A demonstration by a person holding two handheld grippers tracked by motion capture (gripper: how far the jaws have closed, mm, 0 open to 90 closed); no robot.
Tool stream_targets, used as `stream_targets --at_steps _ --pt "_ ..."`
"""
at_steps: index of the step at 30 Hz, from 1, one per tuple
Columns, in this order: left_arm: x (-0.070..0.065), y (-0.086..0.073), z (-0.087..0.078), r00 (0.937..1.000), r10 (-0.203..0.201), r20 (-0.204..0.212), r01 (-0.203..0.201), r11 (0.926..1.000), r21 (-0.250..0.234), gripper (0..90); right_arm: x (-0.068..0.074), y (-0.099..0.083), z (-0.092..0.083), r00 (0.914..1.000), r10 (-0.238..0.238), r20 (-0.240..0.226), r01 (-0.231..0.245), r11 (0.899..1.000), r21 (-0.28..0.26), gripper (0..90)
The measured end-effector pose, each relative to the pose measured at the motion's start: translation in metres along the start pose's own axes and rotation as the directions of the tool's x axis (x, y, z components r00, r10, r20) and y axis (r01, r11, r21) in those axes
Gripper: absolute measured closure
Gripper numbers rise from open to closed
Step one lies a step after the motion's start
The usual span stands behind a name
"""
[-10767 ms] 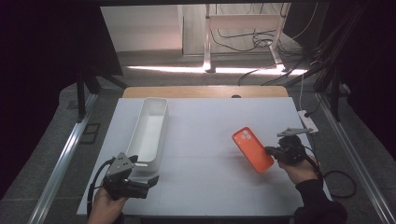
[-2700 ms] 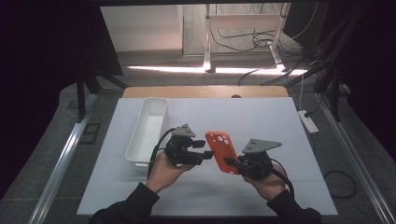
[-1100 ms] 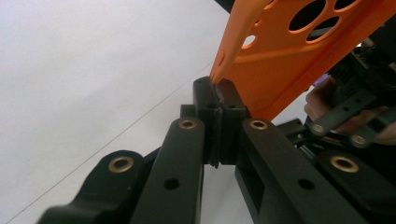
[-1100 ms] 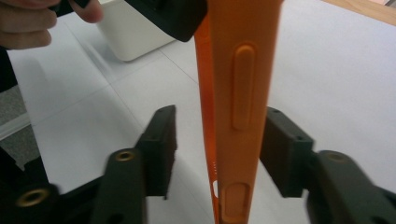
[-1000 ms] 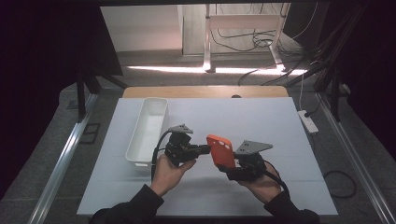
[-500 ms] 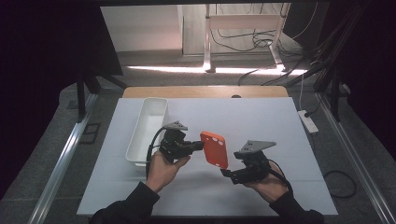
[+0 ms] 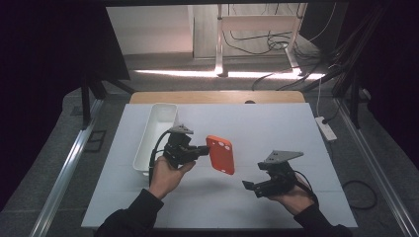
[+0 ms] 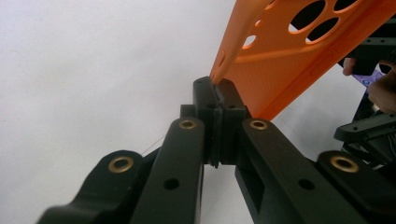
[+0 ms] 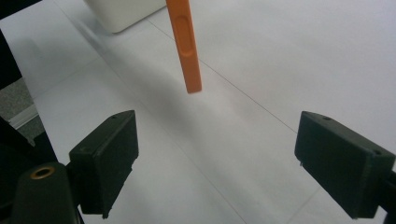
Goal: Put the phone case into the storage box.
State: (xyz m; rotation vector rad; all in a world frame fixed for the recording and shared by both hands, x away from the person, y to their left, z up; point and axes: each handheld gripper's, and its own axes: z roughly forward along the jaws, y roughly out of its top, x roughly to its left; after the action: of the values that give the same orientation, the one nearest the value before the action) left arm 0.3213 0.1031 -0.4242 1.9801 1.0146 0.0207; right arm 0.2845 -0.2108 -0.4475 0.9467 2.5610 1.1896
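Orange, flat plastic phone case with round camera cut-outs (image 7: pixel 220 154) hangs in the air above the white table (image 7: pixel 276 123), pinched at one edge by my left gripper (image 7: pixel 202 148). Seen from the high view, the case stands tilted, its upper end toward the far side of the table, and a soft shadow lies on the sheet under it. My left gripper view looks straight along the two black jaws, pressed together on the thin rim of the case (image 8: pixel 299 51), which rises up and to the right from the pads. My left hand (image 7: pixel 167 174) carries that gripper just beside the long white rectangular plastic tray (image 7: pixel 154 134), which sits on the table at the left of the case.

My right gripper (image 7: pixel 249 186) hovers low over the table, well apart from the case, its jaws spread wide after just opening, with nothing between them. My right gripper view shows the two black pads (image 9: pixel 105 154) far apart at the bottom, bare white table between them, and beyond them the case edge-on (image 9: pixel 185 44), hanging clear of the surface, with a corner of the tray (image 9: pixel 122 13) behind it. My right hand (image 7: pixel 296 197) holds that gripper near the front edge of the table.
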Motion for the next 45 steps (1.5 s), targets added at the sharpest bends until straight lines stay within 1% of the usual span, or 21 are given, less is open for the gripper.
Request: stream_targets --at_steps 4,7,9,15,20,26,28,33,36,41,45 --pt "0.005 0.001 -0.005 0.9999 -0.005 -0.009 0.005 1.0 0.003 89.5 -0.002 -0.002 -0.004 1.0 0.008 0.003 -0.008 1.0 0.013 12.8" --pt "0.008 0.002 -0.007 0.9998 -0.006 -0.018 0.006 1.0 0.005 89.5 -0.003 -0.004 -0.005 1.0 0.003 0.008 -0.003 1.0 0.016 12.2" --pt "0.011 0.003 -0.011 0.9997 -0.012 -0.024 0.012 0.9999 0.003 89.5 -0.003 -0.005 -0.006 0.9998 0.009 0.018 -0.009 1.0 0.024 9.7" --pt "0.015 0.005 -0.017 0.9995 -0.021 -0.025 0.021 0.9998 -0.005 89.5 -0.004 -0.007 -0.011 0.9993 0.02 0.032 -0.021 0.999 0.024 8.6" --pt "0.018 0.007 -0.02 0.9993 -0.023 -0.029 0.023 0.9997 -0.002 89.5 -0.006 -0.011 -0.017 0.9991 0.013 0.04 -0.015 0.999 0.042 8.7" --pt "0.024 0.01 -0.024 0.9987 -0.035 -0.035 0.035 0.9994 -0.005 89.5 -0.007 -0.016 -0.024 0.9983 0.02 0.055 -0.022 0.999 0.039 8.0" --pt "0.026 0.01 -0.025 0.9985 -0.041 -0.035 0.041 0.9992 -0.006 89.5 -0.007 -0.017 -0.025 0.9985 0.019 0.052 -0.021 0.999 0.038 8.0" --pt "0.03 0.012 -0.031 0.9978 -0.047 -0.046 0.047 0.9989 -0.009 89.5 -0.007 -0.021 -0.03 0.9974 0.015 0.071 -0.018 0.999 0.04 8.0" --pt "0.034 0.012 -0.035 0.9971 -0.054 -0.053 0.053 0.9985 -0.012 89.5 -0.007 -0.024 -0.034 0.9979 0.016 0.063 -0.019 0.999 0.042 9.9" --pt "0.038 0.013 -0.04 0.996 -0.062 -0.065 0.061 0.9981 -0.007 89.5 -0.009 -0.029 -0.04 0.9947 0.048 0.091 -0.05 0.998 0.026 5.4" --pt "0.042 0.014 -0.044 0.9943 -0.071 -0.08 0.07 0.9975 -0.012 89.5 -0.011 -0.034 -0.045 0.9924 0.066 0.104 -0.069 0.997 0.021 4.2"
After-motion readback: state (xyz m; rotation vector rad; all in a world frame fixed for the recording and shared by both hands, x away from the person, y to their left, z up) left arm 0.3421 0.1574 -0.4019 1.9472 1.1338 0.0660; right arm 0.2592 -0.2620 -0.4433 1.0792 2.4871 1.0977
